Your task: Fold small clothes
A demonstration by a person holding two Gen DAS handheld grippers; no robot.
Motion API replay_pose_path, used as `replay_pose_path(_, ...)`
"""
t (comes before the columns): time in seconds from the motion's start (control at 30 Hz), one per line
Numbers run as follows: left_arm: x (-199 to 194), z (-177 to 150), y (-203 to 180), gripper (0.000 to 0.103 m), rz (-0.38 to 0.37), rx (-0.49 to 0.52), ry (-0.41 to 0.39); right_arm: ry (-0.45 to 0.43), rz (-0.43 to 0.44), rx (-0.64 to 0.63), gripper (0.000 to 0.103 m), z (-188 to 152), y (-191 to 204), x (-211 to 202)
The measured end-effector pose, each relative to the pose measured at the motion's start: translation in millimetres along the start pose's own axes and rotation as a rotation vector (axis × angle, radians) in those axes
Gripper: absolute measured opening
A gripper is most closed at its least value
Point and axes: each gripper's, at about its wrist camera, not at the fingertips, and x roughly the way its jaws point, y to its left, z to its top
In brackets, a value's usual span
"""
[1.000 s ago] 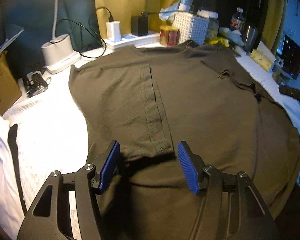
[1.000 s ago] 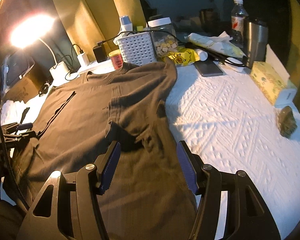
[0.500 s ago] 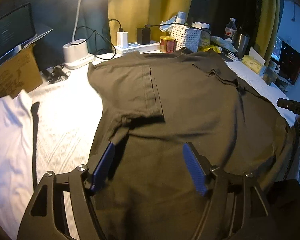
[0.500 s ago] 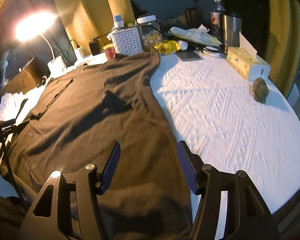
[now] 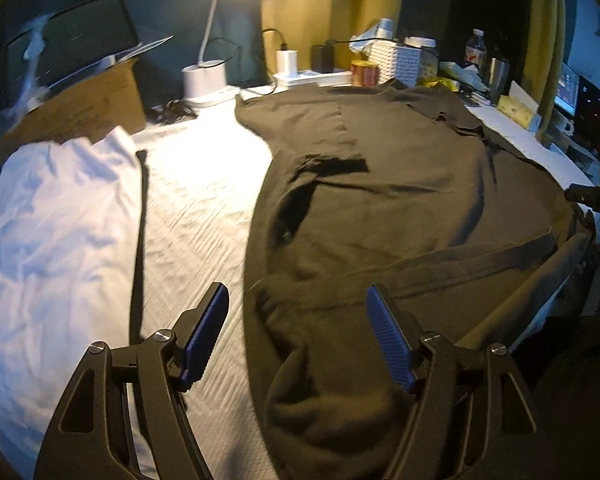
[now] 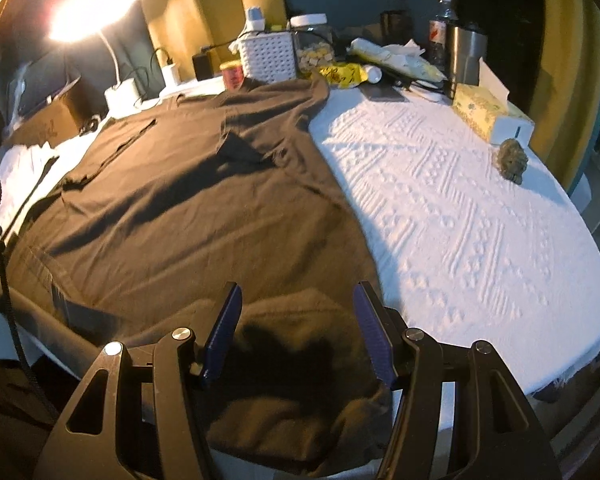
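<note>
Your only strong light is the desk lamp [image 6: 88, 12] at the upper left of the frame; its glare burns out there. You see soft motion blur, dark bent edges, and long shadows on the shirt [image 6: 188, 208].

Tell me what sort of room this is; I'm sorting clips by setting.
Probably a home bedroom or study: a cluttered table under a white cloth, a desk lamp, a tissue box and a monitor.
</note>
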Motion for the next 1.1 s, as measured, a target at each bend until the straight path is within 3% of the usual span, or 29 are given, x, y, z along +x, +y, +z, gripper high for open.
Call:
replay_pose_path(0.13,7,-7,-2,0.067,-0.026,0.019,0.010,0.012,-0.003,-0.005,0.061,-7,2,3)
replay_pose_path(0.17,10,-9,-5,0.053,-0.028,0.033,0.014,0.012,-0.004,-0.003,0.061,-9,2,3)
replay_pose_path(0.23,16,-12,-7,0.038,-0.031,0.049,0.039,0.020,-0.003,0.000,0.054,-12,2,5)
replay_pose_path(0.3,17,-15,-8,0.033,-0.032,0.053,0.033,0.018,-0.012,-0.012,0.053,-14,4,6)
replay_pose_path(0.37,14,-17,-10,0.019,-0.033,0.056,0.029,0.020,-0.027,-0.032,0.053,-16,9,5)
replay_pose_path(0.4,12,-18,-10,0.014,-0.023,0.062,0.027,0.025,-0.037,-0.046,0.050,-16,11,5)
replay_pose_path(0.47,9,-20,-12,0.003,-0.007,0.073,0.022,0.028,-0.056,-0.061,0.032,-16,13,5)
replay_pose_path(0.53,1,-19,-13,0.003,0.001,0.080,0.004,0.023,-0.067,-0.051,0.007,-17,10,3)
replay_pose_path(0.8,-29,-6,-22,0.002,0.066,0.134,-0.089,-0.055,-0.086,-0.053,0.004,-15,6,-15)
replay_pose_path(1.0,-44,8,-20,0.002,0.100,0.112,-0.170,-0.134,-0.119,-0.020,0.004,-2,-10,-35)
replay_pose_path(1.1,-46,12,-21,0.002,0.109,0.112,-0.180,-0.123,-0.089,-0.019,0.004,2,-17,-35)
